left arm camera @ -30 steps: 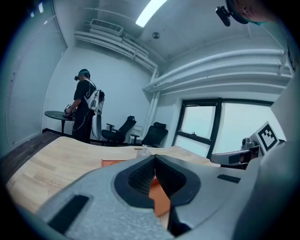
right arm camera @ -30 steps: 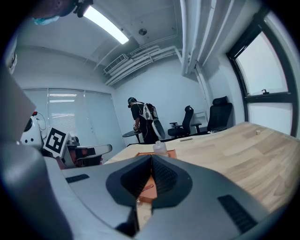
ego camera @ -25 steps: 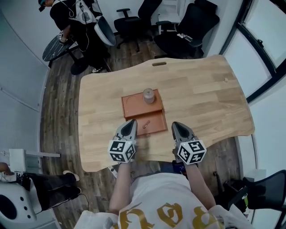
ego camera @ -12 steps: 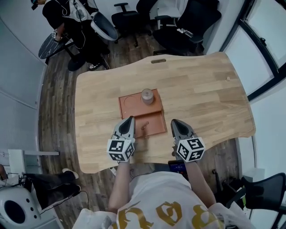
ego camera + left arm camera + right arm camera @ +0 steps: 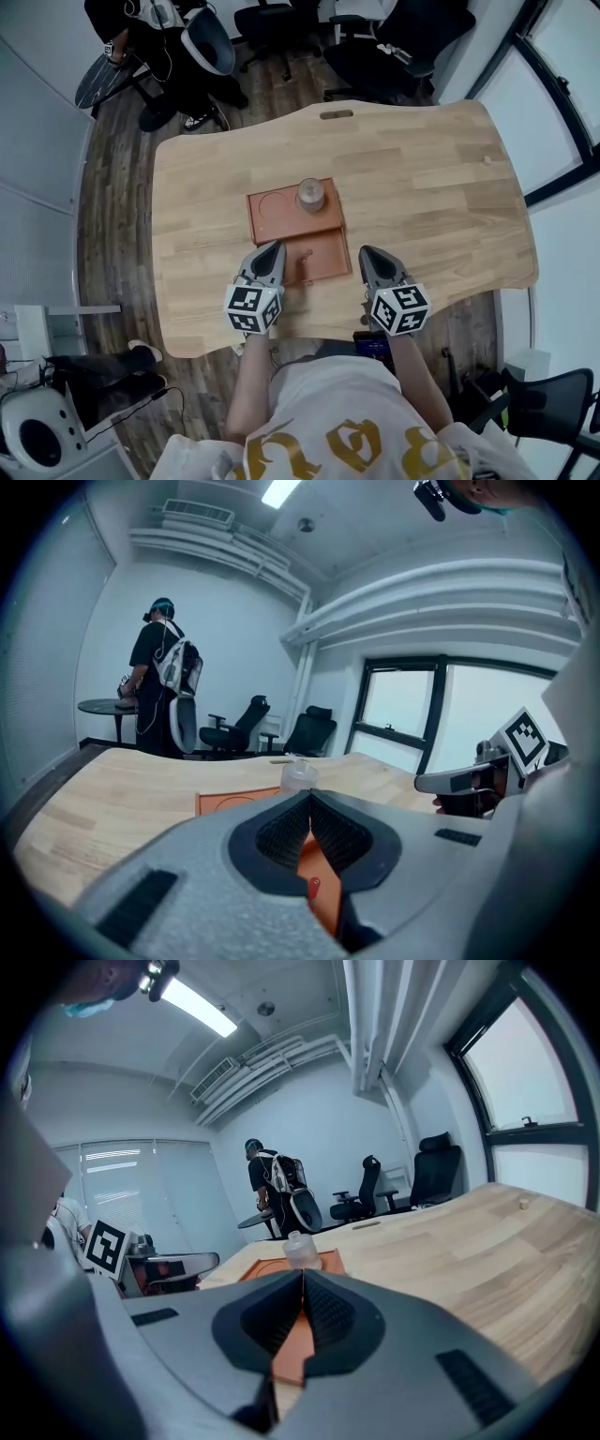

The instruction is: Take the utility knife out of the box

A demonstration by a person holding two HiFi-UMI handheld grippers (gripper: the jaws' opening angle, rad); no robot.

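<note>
— Looking into the box (image 5: 272,217), where is the utility knife (image 5: 306,258) to be found?

— It is seen in the near half of the box, as a small slim thing lying on the orange floor, a little left of the middle of this half. More of its shape cannot be told. It is not held by anything.

— And what is shown in the far half of the box?

— A flat orange panel with a round outline on it is shown there. A small clear bottle (image 5: 311,195) with a cap is stood upright at the far right corner of the box.

— How are the grippers placed to the box?

— The left gripper (image 5: 277,248) is held at the left edge of the near half, with its tip just beside the utility knife. Its jaws are pressed fully together and nothing is kept between them. The right gripper (image 5: 366,253) is held just outside the right edge of the same half. Its jaws are closed too, and it is empty. Whether either tip touches the box cannot be told.

— What is seen around the box?

— The box is laid on a pale wooden table (image 5: 431,178), nearer to the edge where the grippers are held. Well beyond the far side of the box, past the table, black office chairs (image 5: 394,47) are seen, and a person (image 5: 159,672) is seen standing with the back turned.
</note>
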